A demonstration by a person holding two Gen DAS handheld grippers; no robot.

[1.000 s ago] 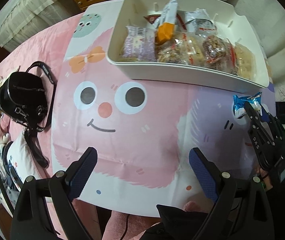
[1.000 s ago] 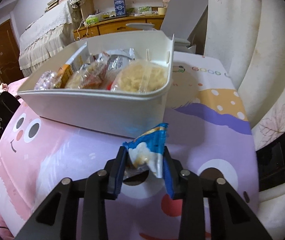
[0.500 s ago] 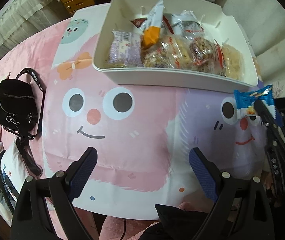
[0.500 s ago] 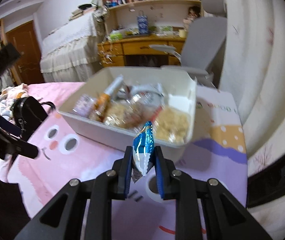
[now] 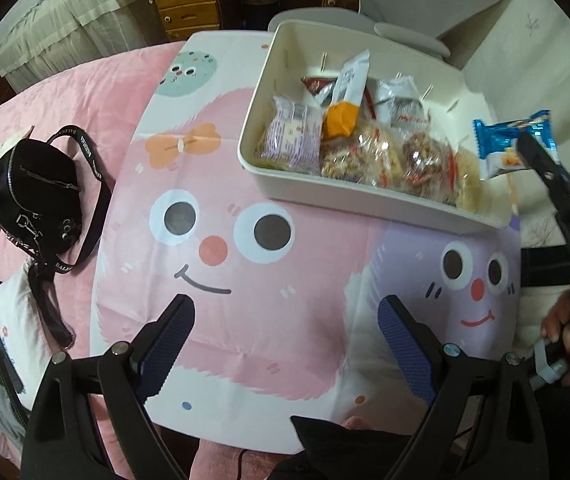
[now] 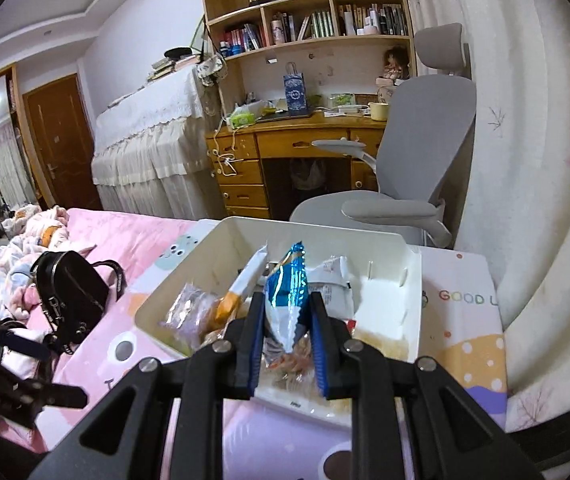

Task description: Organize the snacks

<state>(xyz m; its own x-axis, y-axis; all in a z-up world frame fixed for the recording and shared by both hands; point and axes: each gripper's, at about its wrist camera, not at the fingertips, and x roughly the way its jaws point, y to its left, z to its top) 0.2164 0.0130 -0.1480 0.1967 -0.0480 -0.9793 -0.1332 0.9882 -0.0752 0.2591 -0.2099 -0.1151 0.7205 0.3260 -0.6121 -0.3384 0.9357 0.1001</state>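
Note:
A white storage box (image 5: pixel 365 194) (image 6: pixel 413 280) stands on the cartoon tablecloth and holds several wrapped snacks, among them a purple packet (image 5: pixel 291 138) and an orange-tipped stick pack (image 5: pixel 345 98). My right gripper (image 6: pixel 287 334) is shut on a blue snack packet (image 6: pixel 289 292) (image 5: pixel 509 144) and holds it in the air over the box's right end. My left gripper (image 5: pixel 285 342) is open and empty, low over the pink face on the cloth, well in front of the box.
A black handbag (image 5: pixel 31 196) with a strap lies on the pink bed at the left. A grey office chair (image 6: pixel 421 160) and a wooden desk (image 6: pixel 285 148) stand behind the table. A cream curtain (image 6: pixel 537 200) hangs at the right.
My right gripper has lifted the blue packet off the tablecloth and carried it up and forward over the box. The left gripper has stayed open and drawn back a little.

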